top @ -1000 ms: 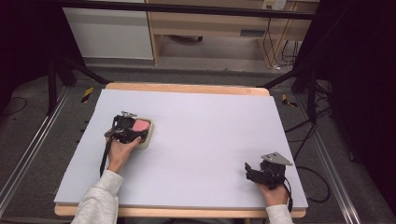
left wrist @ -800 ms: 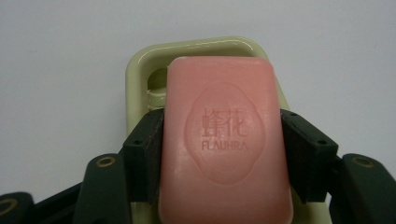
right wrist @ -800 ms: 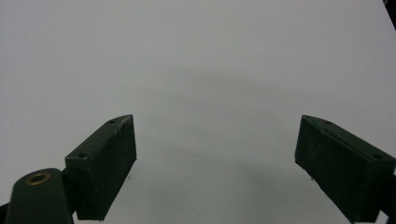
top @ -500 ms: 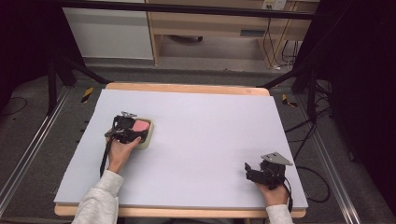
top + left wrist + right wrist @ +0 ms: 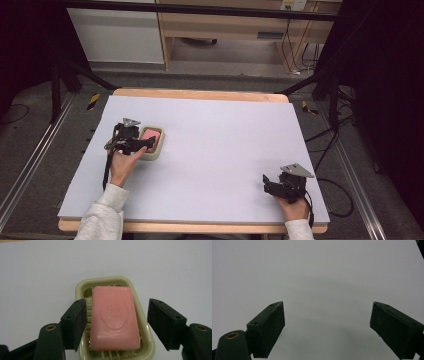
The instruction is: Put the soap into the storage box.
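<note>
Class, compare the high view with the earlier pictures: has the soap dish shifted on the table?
No. The soap dish keeps its place against the table's left edge; the left gripper has just been opening over the pink soap.

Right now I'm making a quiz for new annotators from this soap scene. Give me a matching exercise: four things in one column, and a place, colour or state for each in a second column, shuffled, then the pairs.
Column one:
1. soap bar
2. soap dish
3. left gripper
4. right gripper

Column two:
A. pale green, on the table's white cover
B. open over bare white surface, near the table's front right corner
C. pink, lying in the dish
D. fingers just opened, standing apart on either side of the bar, clear of it

Pairs: 1-C, 2-A, 3-D, 4-B
</note>
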The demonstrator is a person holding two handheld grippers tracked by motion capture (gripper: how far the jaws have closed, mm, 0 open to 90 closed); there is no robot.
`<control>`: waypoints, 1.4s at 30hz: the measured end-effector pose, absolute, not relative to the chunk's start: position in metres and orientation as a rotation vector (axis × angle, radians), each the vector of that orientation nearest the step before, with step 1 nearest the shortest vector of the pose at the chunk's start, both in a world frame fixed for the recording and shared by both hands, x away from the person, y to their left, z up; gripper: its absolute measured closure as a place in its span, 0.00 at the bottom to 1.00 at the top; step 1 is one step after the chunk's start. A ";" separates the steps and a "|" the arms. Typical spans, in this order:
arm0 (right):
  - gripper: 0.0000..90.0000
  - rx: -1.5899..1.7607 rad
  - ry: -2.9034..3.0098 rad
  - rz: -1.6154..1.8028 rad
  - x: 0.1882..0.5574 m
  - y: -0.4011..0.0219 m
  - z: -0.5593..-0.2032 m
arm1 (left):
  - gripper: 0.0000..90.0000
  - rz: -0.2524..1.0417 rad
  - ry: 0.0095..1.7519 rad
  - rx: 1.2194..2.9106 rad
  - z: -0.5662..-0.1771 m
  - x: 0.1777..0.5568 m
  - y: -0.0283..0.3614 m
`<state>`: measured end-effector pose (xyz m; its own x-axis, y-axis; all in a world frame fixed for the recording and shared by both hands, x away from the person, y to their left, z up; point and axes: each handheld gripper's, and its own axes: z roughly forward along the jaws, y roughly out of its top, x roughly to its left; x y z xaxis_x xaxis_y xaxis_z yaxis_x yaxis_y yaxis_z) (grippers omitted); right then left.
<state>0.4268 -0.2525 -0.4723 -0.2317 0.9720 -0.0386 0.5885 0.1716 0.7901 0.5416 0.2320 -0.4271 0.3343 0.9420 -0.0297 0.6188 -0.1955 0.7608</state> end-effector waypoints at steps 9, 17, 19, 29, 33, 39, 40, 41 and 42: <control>0.14 1.482 1.888 0.898 0.425 -0.254 -0.472 | 0.32 0.601 1.308 1.890 -0.425 0.507 0.233; 0.13 1.490 1.883 0.895 0.425 -0.256 -0.472 | 0.28 0.600 1.259 1.851 -0.430 0.479 0.252; 0.13 1.492 1.882 0.894 0.425 -0.256 -0.472 | 0.28 0.608 1.252 1.841 -0.433 0.470 0.259; 0.12 1.506 1.878 0.892 0.425 -0.258 -0.473 | 0.25 0.579 1.284 1.864 -0.447 0.452 0.285; 0.12 1.513 1.877 0.887 0.425 -0.260 -0.473 | 0.25 0.578 1.304 1.871 -0.452 0.449 0.299; 0.12 1.519 1.878 0.884 0.425 -0.261 -0.473 | 0.24 0.588 1.337 1.858 -0.455 0.448 0.314; 0.12 1.520 1.879 0.885 0.425 -0.261 -0.473 | 0.24 0.586 1.343 1.851 -0.456 0.448 0.315; 0.12 1.520 1.879 0.885 0.425 -0.261 -0.473 | 0.24 0.587 1.346 1.853 -0.456 0.448 0.316; 0.12 1.524 1.877 0.888 0.425 -0.261 -0.473 | 0.24 0.583 1.348 1.857 -0.457 0.449 0.317</control>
